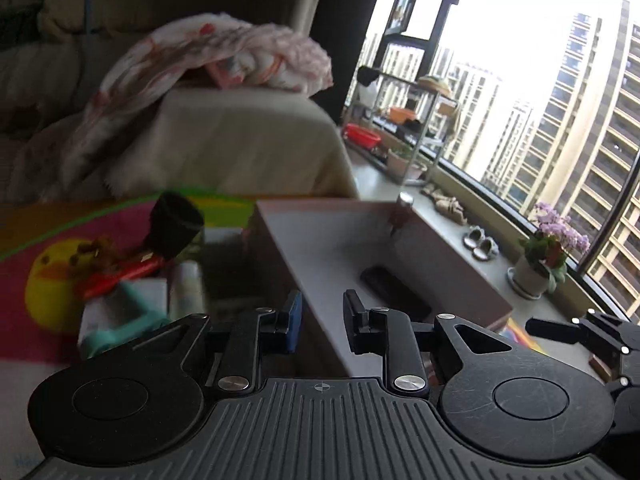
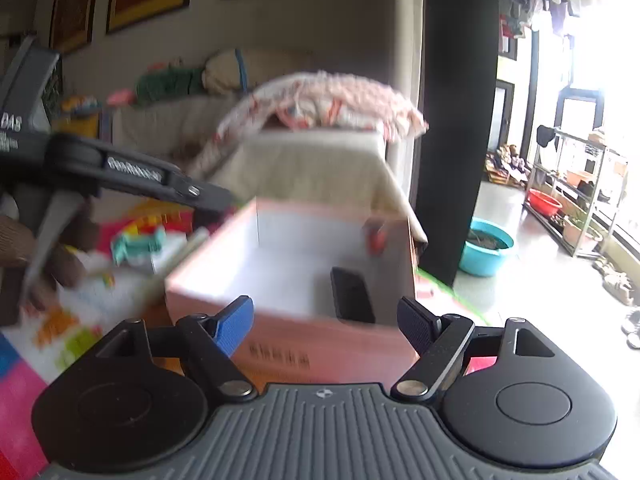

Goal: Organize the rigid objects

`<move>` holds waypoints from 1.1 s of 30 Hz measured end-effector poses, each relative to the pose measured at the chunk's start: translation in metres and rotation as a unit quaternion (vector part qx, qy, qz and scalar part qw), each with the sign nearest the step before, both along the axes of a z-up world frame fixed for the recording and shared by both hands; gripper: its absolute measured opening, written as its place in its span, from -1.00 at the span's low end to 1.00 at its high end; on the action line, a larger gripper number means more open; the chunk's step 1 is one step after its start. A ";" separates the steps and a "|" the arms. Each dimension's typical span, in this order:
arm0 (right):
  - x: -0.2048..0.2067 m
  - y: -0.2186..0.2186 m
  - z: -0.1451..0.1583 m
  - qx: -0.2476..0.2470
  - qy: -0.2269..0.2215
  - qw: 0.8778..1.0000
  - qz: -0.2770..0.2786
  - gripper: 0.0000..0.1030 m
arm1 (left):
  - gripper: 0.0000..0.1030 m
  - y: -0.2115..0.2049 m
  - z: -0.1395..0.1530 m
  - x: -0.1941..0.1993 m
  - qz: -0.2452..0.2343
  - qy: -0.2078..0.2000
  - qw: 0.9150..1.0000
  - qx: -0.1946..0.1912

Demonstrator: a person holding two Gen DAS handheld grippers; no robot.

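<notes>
Two empty grippers, left (image 1: pixel 322 322) and right (image 2: pixel 326 326), both parted, before one box (image 2: pixel 320 344).

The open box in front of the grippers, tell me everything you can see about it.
The box is an open-topped rectangular carton, looks like cardboard, pinkish-tan outside with dark print on its near wall and white inside. It stands upright on the colourful play mat. Inside, a flat black object lies against the right side, and a small red item sits by the far right wall. Neither gripper touches it.
</notes>
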State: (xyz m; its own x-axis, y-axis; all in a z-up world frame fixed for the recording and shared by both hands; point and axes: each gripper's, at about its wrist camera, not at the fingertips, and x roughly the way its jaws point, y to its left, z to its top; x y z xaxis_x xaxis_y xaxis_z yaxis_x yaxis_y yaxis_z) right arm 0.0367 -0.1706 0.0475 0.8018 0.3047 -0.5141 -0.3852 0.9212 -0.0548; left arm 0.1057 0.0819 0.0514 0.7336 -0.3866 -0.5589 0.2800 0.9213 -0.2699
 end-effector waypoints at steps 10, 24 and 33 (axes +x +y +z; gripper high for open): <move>0.024 0.031 0.009 0.046 0.045 0.998 0.020 0.56 | -0.52 0.084 0.023 0.023 0.113 -0.049 0.991 -0.047; -0.035 0.046 -0.004 -0.007 -0.001 0.998 0.068 0.58 | -0.22 0.063 -0.017 0.155 0.129 0.055 0.990 0.011; -0.041 0.038 -0.008 0.015 0.009 0.998 0.065 0.58 | -0.24 0.064 -0.018 0.076 0.050 0.058 0.997 -0.022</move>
